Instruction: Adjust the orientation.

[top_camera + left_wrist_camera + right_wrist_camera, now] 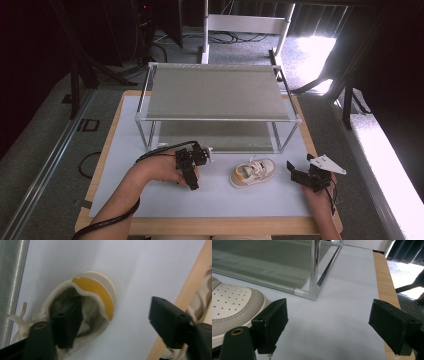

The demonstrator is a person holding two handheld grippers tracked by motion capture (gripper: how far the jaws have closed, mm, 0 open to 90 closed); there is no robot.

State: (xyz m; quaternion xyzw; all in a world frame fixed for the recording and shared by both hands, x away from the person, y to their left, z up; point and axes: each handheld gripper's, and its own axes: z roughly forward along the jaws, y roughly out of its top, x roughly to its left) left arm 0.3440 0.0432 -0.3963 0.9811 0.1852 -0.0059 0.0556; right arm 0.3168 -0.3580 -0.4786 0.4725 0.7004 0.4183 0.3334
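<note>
Two small cream shoes with yellow heel tabs lie on the white mat in front of a metal rack (215, 92). One shoe (252, 172) lies free at mid-table, and its perforated toe (232, 300) shows at the left of the right gripper view. The other shoe (95, 290) is under my left gripper (190, 175); a tan sliver of that shoe (197, 173) peeks out beside it. My left gripper (113, 307) is open, one jaw inside the shoe's opening and the other well outside past the heel. My right gripper (296, 174) (329, 308) is open and empty, just right of the free shoe.
The two-shelf rack has grey shelves and chrome tubes; its front right leg (315, 267) stands just beyond my right gripper. A rack tube (12, 277) runs beside the left shoe. The mat (240, 200) lies on a wooden table whose edge (384, 277) is close on the right.
</note>
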